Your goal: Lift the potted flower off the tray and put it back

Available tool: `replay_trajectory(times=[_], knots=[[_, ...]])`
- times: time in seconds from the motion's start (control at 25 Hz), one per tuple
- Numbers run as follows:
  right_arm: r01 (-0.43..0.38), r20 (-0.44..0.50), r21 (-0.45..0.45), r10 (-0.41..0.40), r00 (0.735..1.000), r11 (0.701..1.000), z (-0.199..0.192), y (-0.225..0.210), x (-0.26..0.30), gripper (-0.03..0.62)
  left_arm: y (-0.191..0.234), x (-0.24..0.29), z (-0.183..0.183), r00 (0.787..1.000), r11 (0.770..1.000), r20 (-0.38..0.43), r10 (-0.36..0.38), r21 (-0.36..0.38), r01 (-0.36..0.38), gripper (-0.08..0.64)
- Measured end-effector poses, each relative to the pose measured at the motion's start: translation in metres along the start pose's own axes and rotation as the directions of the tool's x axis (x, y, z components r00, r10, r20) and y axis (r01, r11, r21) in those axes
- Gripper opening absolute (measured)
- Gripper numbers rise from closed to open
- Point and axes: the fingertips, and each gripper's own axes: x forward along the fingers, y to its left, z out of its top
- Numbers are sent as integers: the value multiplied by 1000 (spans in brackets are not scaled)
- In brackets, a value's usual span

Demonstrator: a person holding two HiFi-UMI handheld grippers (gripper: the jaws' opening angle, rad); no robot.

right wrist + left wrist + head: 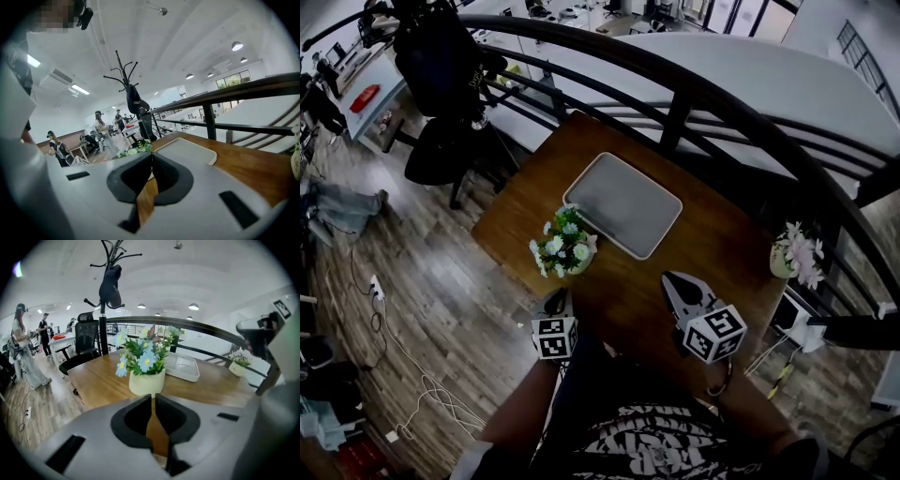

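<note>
The white pot of blue and white flowers (565, 246) is standing on the brown wooden worktop (722, 246), just beside the grey rectangular tray (623, 203). The left tongs (555, 300) and right tongs (673, 281) are hovering clenched, grasping nothing.

Two potted flowers (565, 246) (795, 255), one tray (623, 204)

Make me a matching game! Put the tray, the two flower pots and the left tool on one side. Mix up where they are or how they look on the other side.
Things:
1. tray
2. blue-flower pot
3. pink-flower pot
4. left tool

Place or state:
A. shut, holding nothing
B. near the right edge of the table in the head view
C. flat, with nothing on it
D. on the table, beside the tray

Pairs: 1-C, 2-D, 3-B, 4-A
</note>
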Motion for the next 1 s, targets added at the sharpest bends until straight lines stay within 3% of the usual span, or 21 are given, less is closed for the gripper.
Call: replay_trajectory(times=[0.16,0.28,0.56,0.88,1.0], knots=[[-30,-3,-19,30,1000,999,0,18,7,-2,6,-22,18,1000,996,6,0,-90,0,9],[-56,-6,-13,56,998,998,-2,28,14,-2,6,-34,33,1000,993,18,-12,-119,14,8],[-102,-20,-2,102,995,995,-18,44,14,-2,-11,-58,33,999,998,26,-39,-57,40,8],[-89,-76,-20,87,993,996,-18,49,51,-2,-7,-24,30,997,997,-25,-78,-20,77,8],[-64,-92,-22,62,994,998,-19,42,60,-2,-8,-10,26,995,996,-41,-90,25,91,8]])
